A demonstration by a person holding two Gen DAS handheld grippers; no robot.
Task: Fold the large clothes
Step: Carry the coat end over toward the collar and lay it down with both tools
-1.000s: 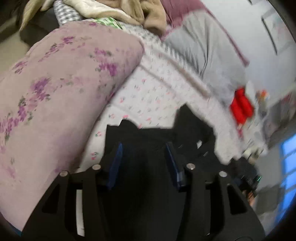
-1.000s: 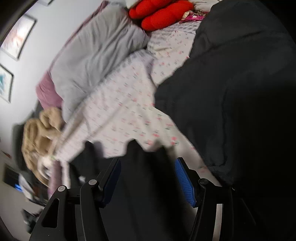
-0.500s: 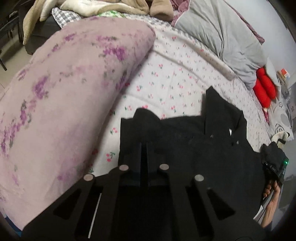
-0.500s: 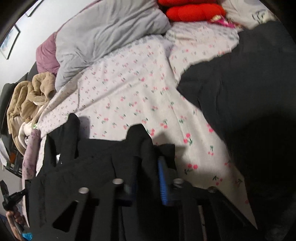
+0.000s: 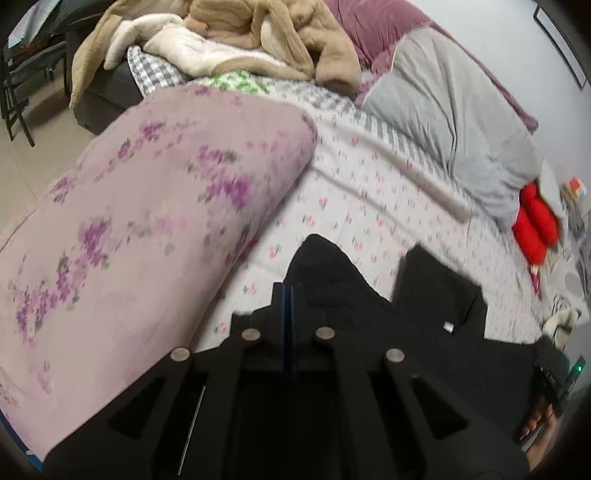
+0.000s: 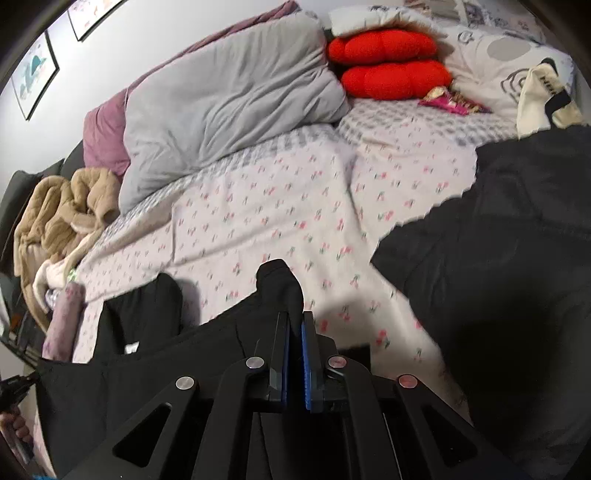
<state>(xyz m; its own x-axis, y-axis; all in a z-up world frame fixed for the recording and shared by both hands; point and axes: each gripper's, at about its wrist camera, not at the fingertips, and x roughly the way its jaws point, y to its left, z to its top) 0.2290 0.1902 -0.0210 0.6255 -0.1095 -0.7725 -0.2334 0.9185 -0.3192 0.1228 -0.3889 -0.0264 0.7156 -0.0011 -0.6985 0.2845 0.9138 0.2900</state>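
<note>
A large black garment [image 5: 413, 317] hangs stretched between my two grippers above the cherry-print bed sheet [image 5: 354, 206]. My left gripper [image 5: 287, 291] is shut on one upper corner of it; a peak of black cloth rises past the fingertips. My right gripper [image 6: 293, 317] is shut on the other upper corner [image 6: 279, 280], with cloth bunched above the blue pads. The garment [image 6: 140, 373] sags between them, a small white label showing inside. Its lower part is hidden below the grippers.
A pink floral quilt roll [image 5: 140, 221] lies left of the garment. A grey pillow [image 6: 229, 96], red cushions [image 6: 388, 66], a tan fleece heap [image 5: 258, 33] and a dark quilt [image 6: 509, 266] surround the sheet. Floor and a chair [image 5: 18, 92] lie at far left.
Both grippers went from open over the black garment to shut on its corners. They have since lifted it, so the cloth now hangs between them off the sheet.
</note>
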